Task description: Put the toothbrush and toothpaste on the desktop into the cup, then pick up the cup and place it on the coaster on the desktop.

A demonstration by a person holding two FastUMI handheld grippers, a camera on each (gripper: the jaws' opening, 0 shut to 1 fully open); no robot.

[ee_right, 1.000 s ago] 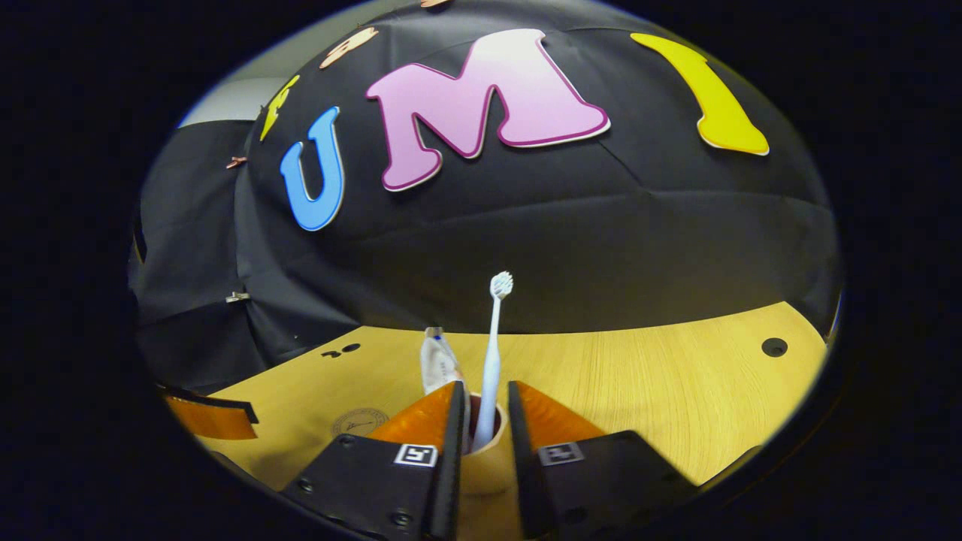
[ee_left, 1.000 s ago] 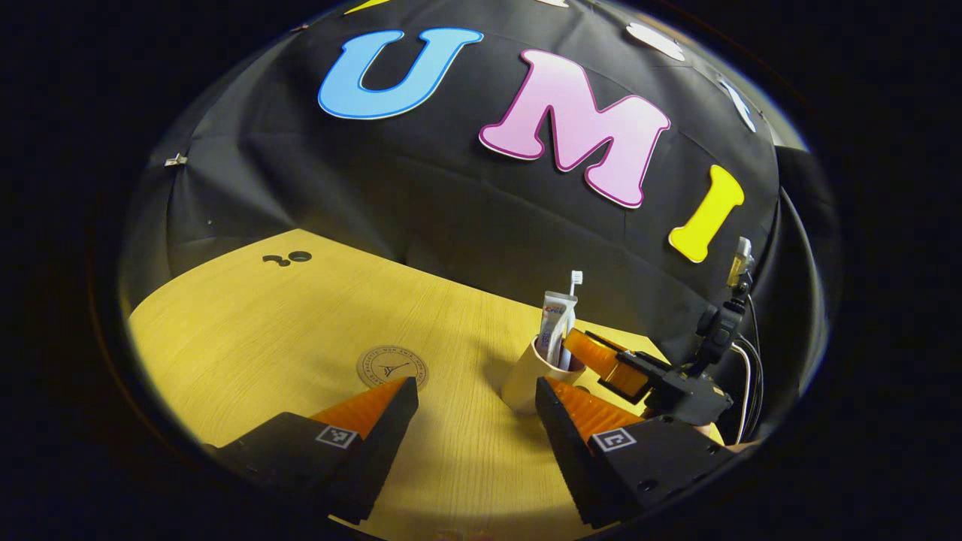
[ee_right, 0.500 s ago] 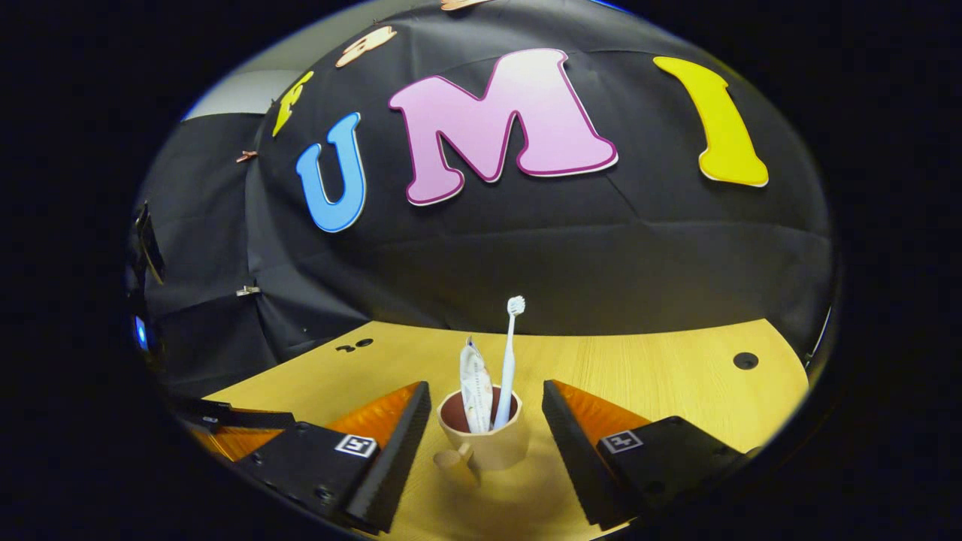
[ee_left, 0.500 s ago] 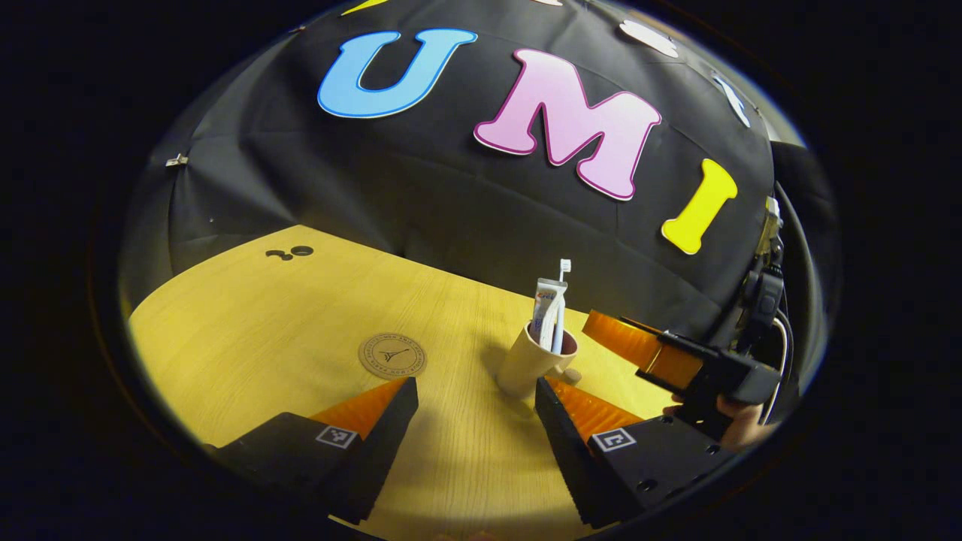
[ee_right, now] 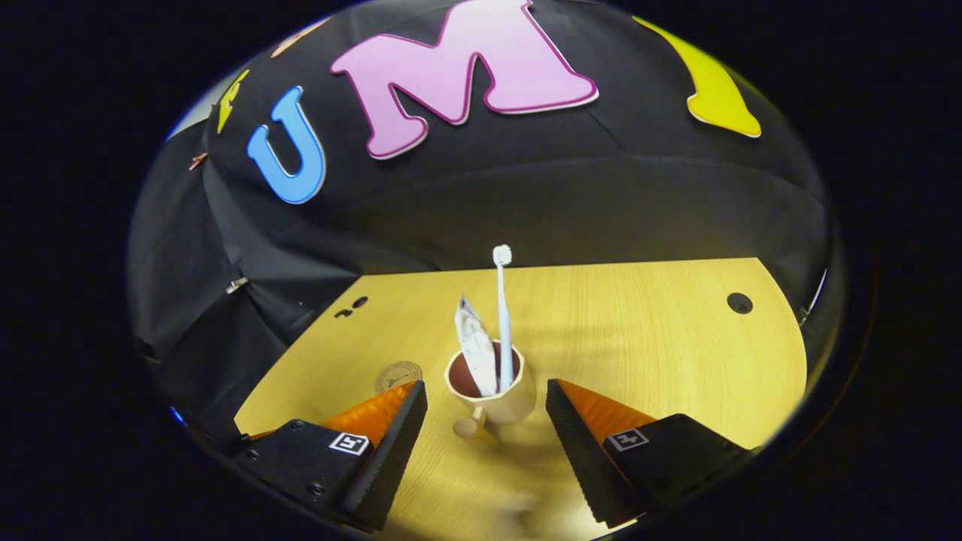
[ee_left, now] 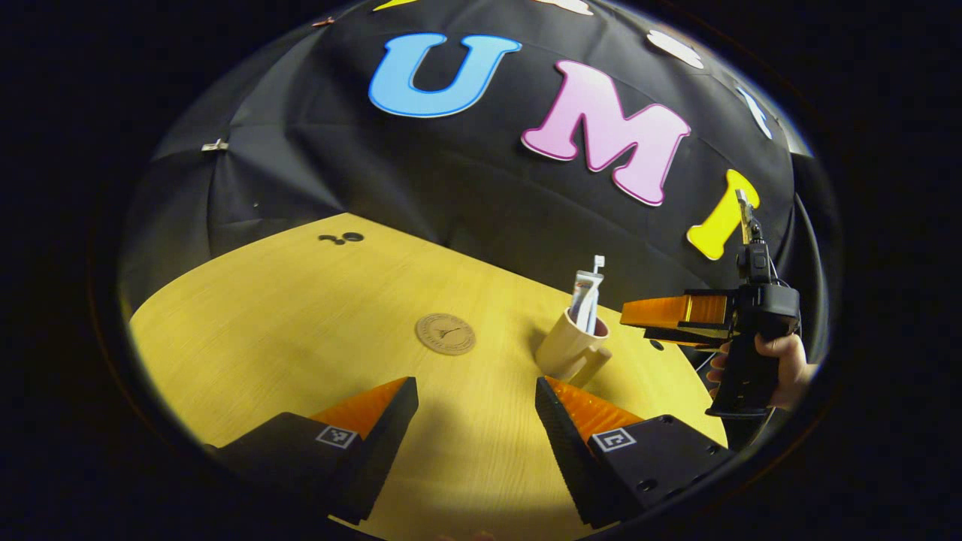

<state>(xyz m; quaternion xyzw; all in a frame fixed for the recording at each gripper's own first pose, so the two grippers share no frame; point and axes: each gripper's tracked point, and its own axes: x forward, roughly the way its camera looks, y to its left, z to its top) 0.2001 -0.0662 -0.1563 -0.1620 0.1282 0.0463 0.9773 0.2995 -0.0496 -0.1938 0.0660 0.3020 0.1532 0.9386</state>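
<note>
- The cup (ee_right: 492, 394) stands well inside the worktop (ee_right: 639, 338), with bare wood around it up to the back edge along the black cloth.
- The toothbrush (ee_right: 502, 315) and toothpaste (ee_right: 475, 349) stand in the cup; their lower ends are hidden.
- The coaster (ee_left: 446, 333) lies apart from the cup, nearer the worktop's middle.
- The right claw (ee_right: 485, 421) gapes open, raised, held by a hand (ee_left: 782, 361).
- The left claw (ee_left: 475, 409) is open, holding nothing.

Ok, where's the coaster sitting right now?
The coaster lies flat on the desktop, apart from and left of the cup in the left gripper view, ahead of the left tongs.
</note>
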